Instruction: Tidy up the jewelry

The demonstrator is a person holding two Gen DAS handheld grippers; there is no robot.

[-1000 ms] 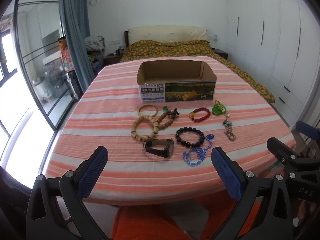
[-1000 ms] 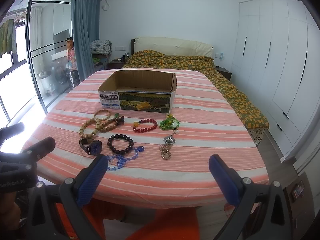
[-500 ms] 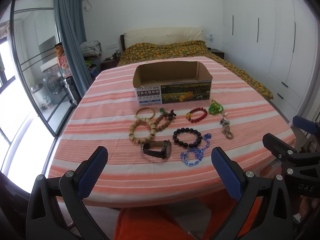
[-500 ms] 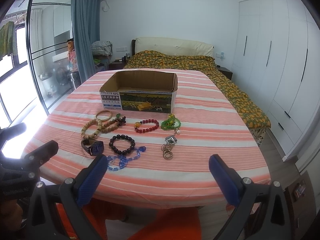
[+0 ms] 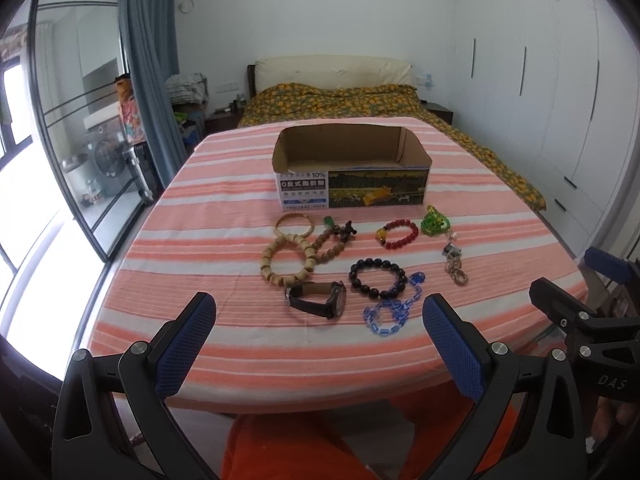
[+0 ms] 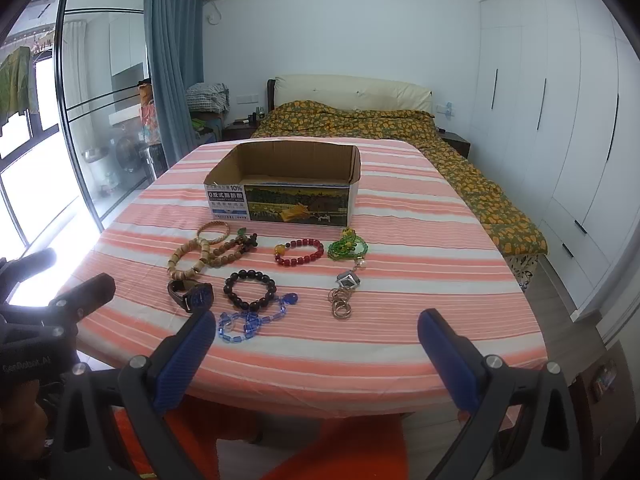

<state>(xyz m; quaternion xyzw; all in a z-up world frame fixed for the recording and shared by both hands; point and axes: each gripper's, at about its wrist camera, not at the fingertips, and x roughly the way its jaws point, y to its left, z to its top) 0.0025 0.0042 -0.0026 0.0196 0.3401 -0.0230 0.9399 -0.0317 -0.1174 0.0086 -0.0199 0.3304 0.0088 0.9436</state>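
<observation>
Both tongs spread wide, grasping nothing: left tongs [image 5: 316, 336] and right tongs [image 6: 316, 340] hovering at the near edge of the striped worktop [image 5: 208, 208]. Bracelets [image 5: 380, 276], watch [image 5: 320, 300] and keyring [image 6: 342, 294] scattered before the open cardboard box [image 5: 352, 172]

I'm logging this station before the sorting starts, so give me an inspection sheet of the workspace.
Surface: table under a striped orange and white cloth.
Job's things: open cardboard box, nothing visible inside; in front of it lie wooden bead bracelets, red bracelet, green beads, black bracelet, blue chain, wristwatch, keyring.
Clutter: nothing seen.
Grippers: left claw open, short of the jewelry; right claw open, likewise holding nothing.
Cables: nothing seen.
Surroundings: bed, wardrobe, curtain, glass door.
</observation>
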